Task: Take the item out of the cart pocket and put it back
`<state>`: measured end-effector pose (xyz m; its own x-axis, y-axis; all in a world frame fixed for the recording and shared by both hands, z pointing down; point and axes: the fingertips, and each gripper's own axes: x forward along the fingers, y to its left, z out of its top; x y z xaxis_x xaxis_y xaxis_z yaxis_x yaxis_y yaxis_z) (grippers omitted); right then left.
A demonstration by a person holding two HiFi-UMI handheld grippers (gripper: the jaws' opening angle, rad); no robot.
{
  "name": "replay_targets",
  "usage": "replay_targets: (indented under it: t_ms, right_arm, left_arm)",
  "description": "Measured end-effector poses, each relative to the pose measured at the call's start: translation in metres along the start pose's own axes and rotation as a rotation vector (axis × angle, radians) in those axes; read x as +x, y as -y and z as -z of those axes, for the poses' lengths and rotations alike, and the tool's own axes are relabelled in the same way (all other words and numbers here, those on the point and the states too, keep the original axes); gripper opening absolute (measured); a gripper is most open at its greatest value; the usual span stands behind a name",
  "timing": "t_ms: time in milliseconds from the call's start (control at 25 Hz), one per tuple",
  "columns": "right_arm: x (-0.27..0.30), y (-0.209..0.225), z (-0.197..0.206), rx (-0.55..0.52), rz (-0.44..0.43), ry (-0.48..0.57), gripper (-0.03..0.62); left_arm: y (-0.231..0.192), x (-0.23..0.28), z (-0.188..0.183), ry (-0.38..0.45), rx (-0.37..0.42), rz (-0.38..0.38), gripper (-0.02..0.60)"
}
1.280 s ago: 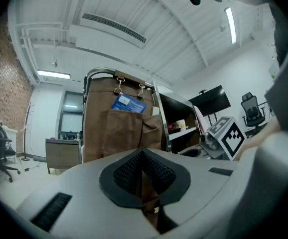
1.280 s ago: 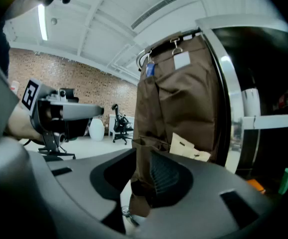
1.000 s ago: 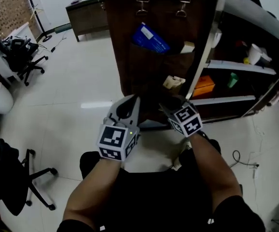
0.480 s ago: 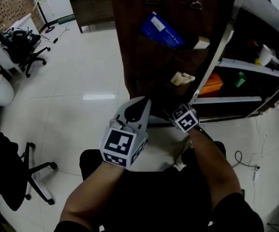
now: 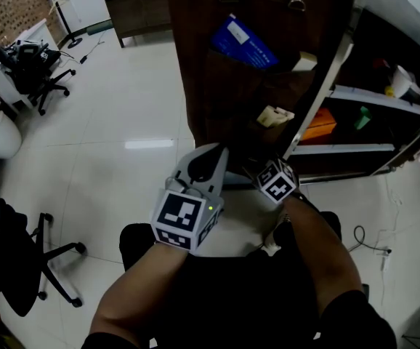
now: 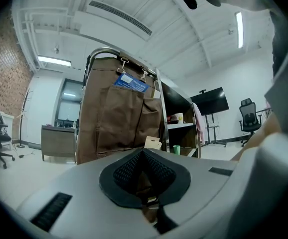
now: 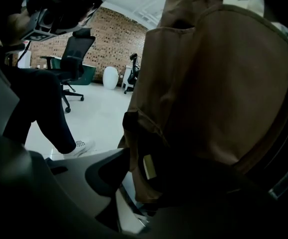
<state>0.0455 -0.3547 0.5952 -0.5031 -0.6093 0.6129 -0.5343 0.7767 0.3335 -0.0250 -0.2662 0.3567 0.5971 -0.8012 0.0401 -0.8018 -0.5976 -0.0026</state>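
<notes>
I am looking at the pale item (image 7: 149, 166) first; it is sitting just inside the dark mouth of the low pocket (image 7: 134, 126) on the brown cloth side of the cart (image 5: 206, 86), and it is too small and dim for me to say what it is; the right hand-held gripper (image 7: 151, 185) is reaching at that same mouth, and its jaws, which have just been opening, are now standing spread wide on either side of the pocket's edge with the pale item between them but not pinched; against the earlier head view this hand-held gripper is also sitting a little lower beside the cart, under the pocket that is carrying the cream card (image 5: 275, 115); I am reading this as either a let-go after the item went back in or the spread before a first take, and I cannot tell which; either way nothing is being held on this side now; the left hand-held gripper (image 5: 204, 167) is waiting well short of the cart, pointing level at it, its jaws pressed together with nothing between them; higher up, the blue packet (image 5: 243, 42) is resting tilted in its own pocket, untouched.
</notes>
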Motion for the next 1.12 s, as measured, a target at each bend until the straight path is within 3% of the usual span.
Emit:
replay_targets:
  t_ms: [440, 880, 1000, 1120]
  right_arm:
    - [0.001, 0.020, -0.009, -0.048, 0.059, 0.020, 0.192]
    - [0.011, 0.011, 0.006, -0.036, 0.006, -0.023, 0.190]
    - [0.010, 0.008, 0.007, -0.022, -0.011, -0.024, 0.096]
    - [0.009, 0.003, 0.006, -0.036, -0.025, -0.024, 0.078]
  left_arm:
    - [0.000, 0.000, 0.000, -0.001, -0.003, 0.000, 0.000]
    - [-0.006, 0.001, 0.001, 0.003, -0.017, -0.009, 0.000]
    - [-0.007, -0.001, 0.001, -0.001, -0.031, -0.005, 0.000]
    - [-0.009, 0.000, 0.001, 0.003, -0.025, -0.012, 0.000]
